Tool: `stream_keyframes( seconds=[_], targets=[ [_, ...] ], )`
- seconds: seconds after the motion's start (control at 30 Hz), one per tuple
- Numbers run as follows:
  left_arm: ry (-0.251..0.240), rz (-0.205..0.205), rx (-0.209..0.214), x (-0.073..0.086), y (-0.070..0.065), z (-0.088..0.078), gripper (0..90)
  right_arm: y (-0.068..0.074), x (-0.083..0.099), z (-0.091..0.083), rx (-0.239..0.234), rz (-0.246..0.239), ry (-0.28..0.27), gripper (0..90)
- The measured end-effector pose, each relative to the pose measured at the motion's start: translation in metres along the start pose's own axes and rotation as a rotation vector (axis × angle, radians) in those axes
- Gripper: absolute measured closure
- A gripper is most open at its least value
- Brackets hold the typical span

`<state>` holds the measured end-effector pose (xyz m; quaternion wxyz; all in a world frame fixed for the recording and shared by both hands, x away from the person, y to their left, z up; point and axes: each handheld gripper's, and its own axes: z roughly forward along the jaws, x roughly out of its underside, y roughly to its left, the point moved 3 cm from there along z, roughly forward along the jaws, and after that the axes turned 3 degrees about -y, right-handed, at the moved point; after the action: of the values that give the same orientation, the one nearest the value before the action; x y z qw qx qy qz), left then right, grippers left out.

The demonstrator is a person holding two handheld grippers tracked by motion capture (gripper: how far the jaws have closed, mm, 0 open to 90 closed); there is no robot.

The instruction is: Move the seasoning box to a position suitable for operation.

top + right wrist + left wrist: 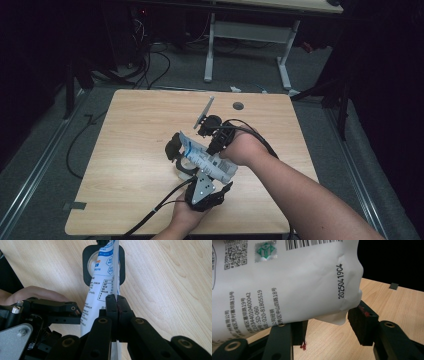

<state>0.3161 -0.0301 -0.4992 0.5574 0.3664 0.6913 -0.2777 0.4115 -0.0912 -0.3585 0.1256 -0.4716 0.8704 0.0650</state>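
The white pouch hangs above the middle of the desk, over a black-rimmed cup. The right tool is pressed together on the pouch's thin edge; the left tool pinches its body (loosely, it seems). If either grip slips, the pouch could sag — and miss or tip the cup. Nothing else crowds the desk — just trailing cables.

Both grippers meet mid-desk on a white plastic pouch with blue print, held tilted above the light wooden desk. Left gripper near edge, right gripper behind; black-rimmed cup under the pouch's far end.
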Motion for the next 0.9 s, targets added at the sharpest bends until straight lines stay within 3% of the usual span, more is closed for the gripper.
stream_keyframes(
  seconds=[0.47,0.67,0.9],
  targets=[
    [-0.001,-0.010,-0.004,-0.0013,0.0015,0.0013,52.0,-0.0018,-0.0046,0.0026,0.004,-0.017,0.005,90.0],
    [-0.005,0.014,-0.004,-0.0032,-0.0013,0.0009,54.4,-0.0015,-0.0052,0.0027,0.003,-0.011,0.004,90.0],
    [-0.005,0.012,-0.010,-0.0027,-0.0005,0.0018,54.7,-0.0013,-0.0055,0.0031,0.008,-0.008,0.004,90.0]
  ],
)
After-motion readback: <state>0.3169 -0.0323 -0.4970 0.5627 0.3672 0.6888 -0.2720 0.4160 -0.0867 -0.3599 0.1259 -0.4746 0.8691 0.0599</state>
